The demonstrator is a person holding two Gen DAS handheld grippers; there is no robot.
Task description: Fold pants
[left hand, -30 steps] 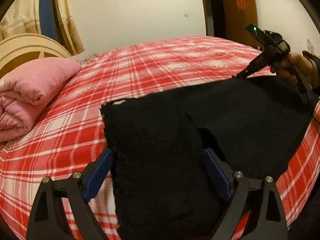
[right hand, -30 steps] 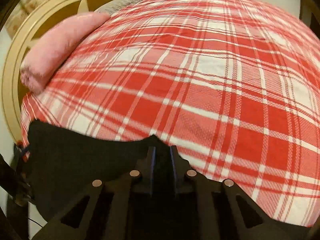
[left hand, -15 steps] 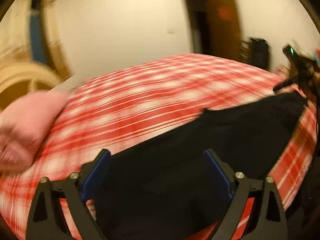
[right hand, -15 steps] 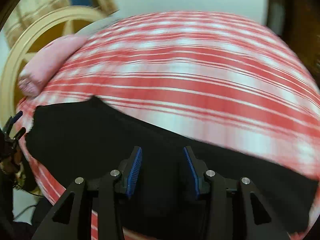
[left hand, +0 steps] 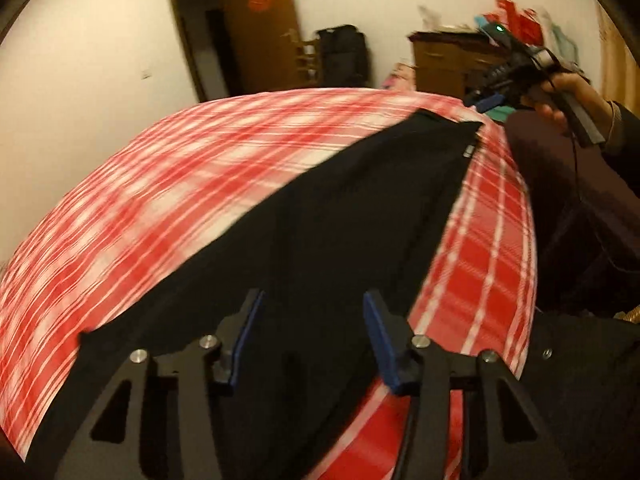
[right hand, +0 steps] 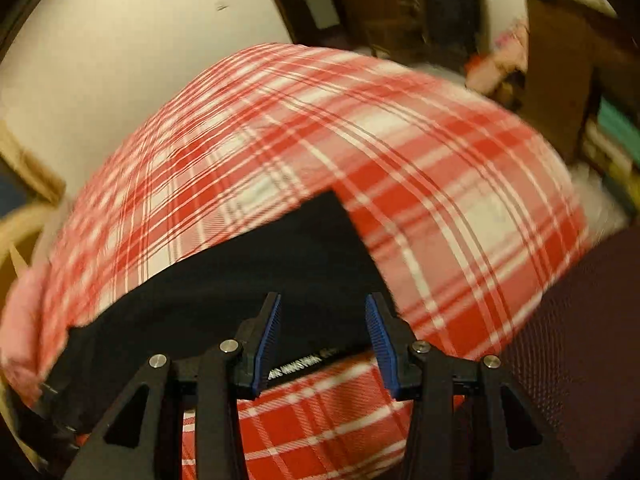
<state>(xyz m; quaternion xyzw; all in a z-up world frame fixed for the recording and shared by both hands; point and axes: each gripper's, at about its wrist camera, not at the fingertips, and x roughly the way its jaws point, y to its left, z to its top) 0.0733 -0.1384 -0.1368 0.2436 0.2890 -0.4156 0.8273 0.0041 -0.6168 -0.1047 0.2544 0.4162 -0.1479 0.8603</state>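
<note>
Both claws have let go since a second ago, and the black pants (left hand: 340, 216) now lie stretched in a long band across the red plaid bed (left hand: 168, 184). We see the left claw (left hand: 312, 336) hovering released over one end, blue pads apart, nothing between them. Our right claw (right hand: 324, 340) sits spread wide over the waistband end, where a small label (right hand: 304, 368) shows.

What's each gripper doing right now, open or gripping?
Left gripper: open above the black pants, gripping nothing.
Right gripper: open, over the pants' edge, gripping nothing.
</note>
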